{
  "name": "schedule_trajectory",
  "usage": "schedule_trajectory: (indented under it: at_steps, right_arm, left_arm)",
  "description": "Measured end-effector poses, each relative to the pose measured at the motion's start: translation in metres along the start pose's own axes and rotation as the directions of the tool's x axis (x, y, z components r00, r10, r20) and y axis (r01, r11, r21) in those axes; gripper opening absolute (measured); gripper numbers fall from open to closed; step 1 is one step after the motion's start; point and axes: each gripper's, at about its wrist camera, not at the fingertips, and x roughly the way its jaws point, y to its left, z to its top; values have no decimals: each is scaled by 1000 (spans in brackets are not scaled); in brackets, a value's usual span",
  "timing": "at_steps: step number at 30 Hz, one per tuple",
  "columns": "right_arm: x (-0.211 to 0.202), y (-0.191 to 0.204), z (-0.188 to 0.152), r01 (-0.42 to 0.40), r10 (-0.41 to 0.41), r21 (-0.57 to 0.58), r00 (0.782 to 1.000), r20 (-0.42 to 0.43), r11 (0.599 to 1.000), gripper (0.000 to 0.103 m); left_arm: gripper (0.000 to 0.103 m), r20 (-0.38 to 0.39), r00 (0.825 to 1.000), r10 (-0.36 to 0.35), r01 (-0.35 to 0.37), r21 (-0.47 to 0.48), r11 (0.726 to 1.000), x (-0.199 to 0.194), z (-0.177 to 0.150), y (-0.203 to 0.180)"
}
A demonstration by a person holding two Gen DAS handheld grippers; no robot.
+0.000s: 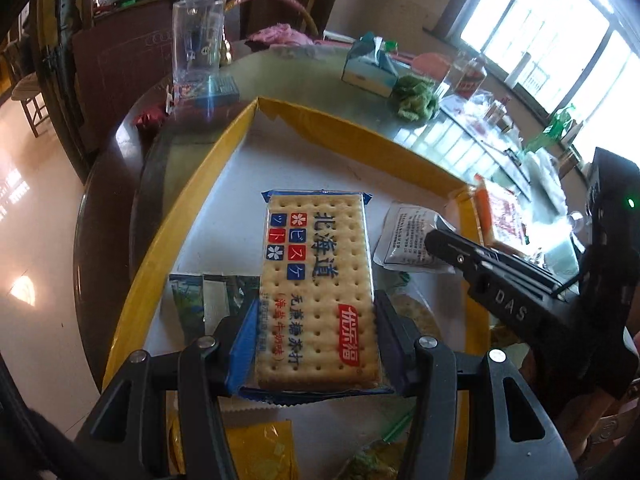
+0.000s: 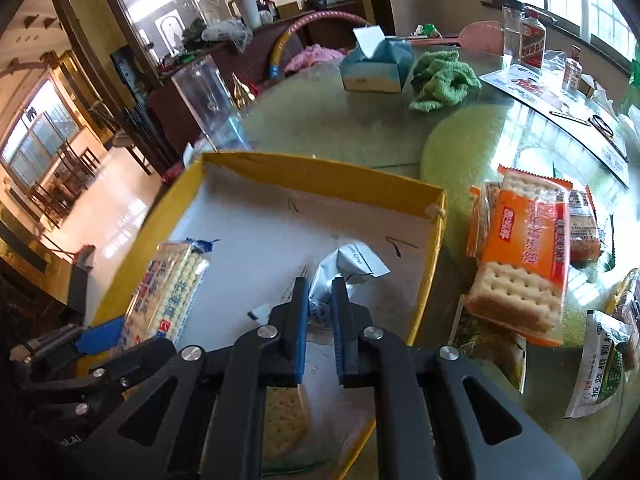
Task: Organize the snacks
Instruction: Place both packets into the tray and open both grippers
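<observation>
Crackers (image 1: 318, 288) fill the centre of the left wrist view, a blue-edged pack pinched across its width by the left gripper (image 1: 316, 322), held above the white floor of the yellow box (image 1: 224, 152). Judging from this, the step in hand is placing snacks into the box; the next move calls for lowering the pack onto a bare patch and spreading the jaws. A green sachet (image 1: 212, 300) lies at lower left of the pack, and a round cracker (image 1: 416, 312) lies just right of it, so the drop spot is tight. At right centre the right gripper (image 1: 430, 240) reaches in with a white packet (image 1: 408, 240). A tissue box (image 1: 370, 68) and green cloth (image 1: 414, 98) sit on the table at upper right, well apart from the box. In the right wrist view the right gripper, low centre, is nearly pressed together, nipping the crumpled white packet over the box floor; it too looks ready to be let go. The crackers show on edge at left centre, so both hands crowd the same box and could bump. At right, outside the box wall, an orange pack (image 2: 524, 256) and a green-white sachet (image 2: 600, 364) wait on the glass table (image 2: 360, 132).
</observation>
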Motion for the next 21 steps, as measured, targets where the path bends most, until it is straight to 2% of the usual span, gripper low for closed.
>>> schedule_trajectory:
  at_steps: [4,8,9,11,13,18,19,21]
  right_arm:
    - [7,0,-5,35,-35,-9,999,-34,999,14]
    - [3,-5,-7,7,-7,15,999,-39,1000,17]
    - [1,-6,-7,6,-5,22,999,-38,1000,20]
    - [-11,-8,-9,-16,16,34,1000,-14,999,40]
    - [-22,-8,-11,-46,46,36,999,8,998,53]
    - [-66,-12,-28,-89,87,21,992,87,996,63]
    - [-72,-14,-31,-95,93,24,991,94,995,68]
    - [-89,-23,-46,-123,119,38,987,111,992,70]
  left_arm:
    - [55,-31,1000,0,0,-15,1000,10,2,3]
    - [59,-53,999,-1,0,-25,1000,17,3,4]
    - [62,-49,999,-5,4,-26,1000,16,3,4]
    - [69,-29,999,-13,13,-25,1000,9,3,4]
    - [74,-16,1000,-6,5,-25,1000,5,4,4]
    - [74,94,996,-7,9,-29,1000,-31,-8,-2]
    - [75,113,994,-10,12,-20,1000,-39,-14,-7]
    - [77,151,988,-25,22,18,1000,-54,-27,-21]
